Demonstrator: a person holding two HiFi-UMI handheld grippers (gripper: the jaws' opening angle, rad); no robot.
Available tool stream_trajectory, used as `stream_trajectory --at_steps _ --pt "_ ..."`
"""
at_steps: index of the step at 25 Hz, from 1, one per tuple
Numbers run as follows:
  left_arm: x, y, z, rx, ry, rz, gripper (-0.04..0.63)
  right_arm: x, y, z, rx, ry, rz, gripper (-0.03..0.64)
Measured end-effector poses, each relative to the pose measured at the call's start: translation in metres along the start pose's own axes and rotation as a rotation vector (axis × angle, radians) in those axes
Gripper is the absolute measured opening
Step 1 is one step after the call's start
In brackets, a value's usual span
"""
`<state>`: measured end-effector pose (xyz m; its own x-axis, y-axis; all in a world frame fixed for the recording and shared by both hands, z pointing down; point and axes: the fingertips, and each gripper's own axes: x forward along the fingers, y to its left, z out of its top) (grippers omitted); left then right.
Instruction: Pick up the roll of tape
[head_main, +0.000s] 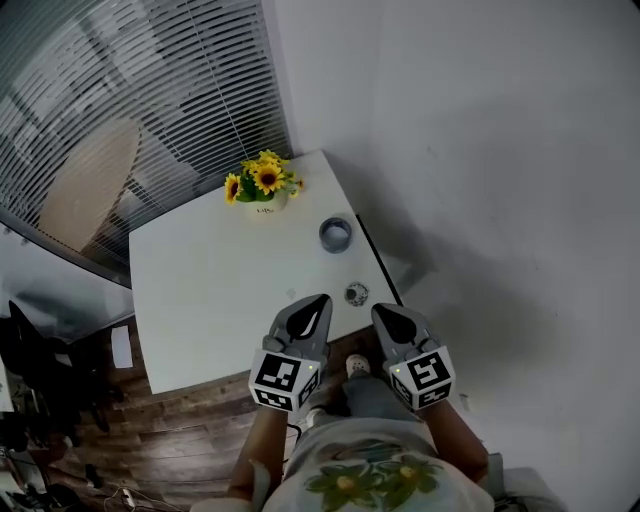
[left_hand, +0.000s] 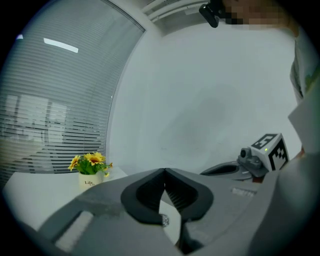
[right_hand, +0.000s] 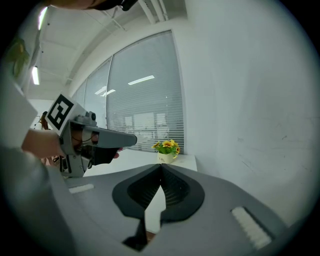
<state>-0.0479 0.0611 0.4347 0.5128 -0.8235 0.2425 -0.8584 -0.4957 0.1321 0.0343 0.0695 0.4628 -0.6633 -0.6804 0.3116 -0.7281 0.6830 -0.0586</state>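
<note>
The grey-blue roll of tape (head_main: 336, 235) lies flat near the right edge of the white table (head_main: 200, 290), not far from the far corner. My left gripper (head_main: 320, 300) hovers over the table's near right edge, short of the roll, with its jaws shut and nothing in them (left_hand: 164, 171). My right gripper (head_main: 382, 312) is beside it, just off the table's right edge, also shut and empty (right_hand: 161, 167). Neither gripper view shows the roll. A small round patterned item (head_main: 356, 293) sits on the table between the two tips and the roll.
A white pot of sunflowers (head_main: 263, 186) stands at the table's far edge, left of the roll. A plain white wall (head_main: 480, 150) runs along the right. Window blinds (head_main: 150, 80) fill the back left. Wooden floor (head_main: 180, 430) lies below the table's near edge.
</note>
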Motion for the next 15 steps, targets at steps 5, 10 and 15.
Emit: stream_trajectory --at_steps 5,10,15 --pt "0.027 0.011 0.010 0.015 -0.002 0.019 0.026 0.017 -0.022 0.005 -0.006 0.004 0.025 -0.001" --pt "0.048 0.015 0.021 0.042 -0.014 0.055 0.102 0.027 -0.042 0.010 -0.022 0.000 0.059 0.000" --pt "0.063 0.022 0.027 0.097 0.005 0.092 0.219 0.040 -0.057 0.018 -0.042 -0.004 0.102 0.000"
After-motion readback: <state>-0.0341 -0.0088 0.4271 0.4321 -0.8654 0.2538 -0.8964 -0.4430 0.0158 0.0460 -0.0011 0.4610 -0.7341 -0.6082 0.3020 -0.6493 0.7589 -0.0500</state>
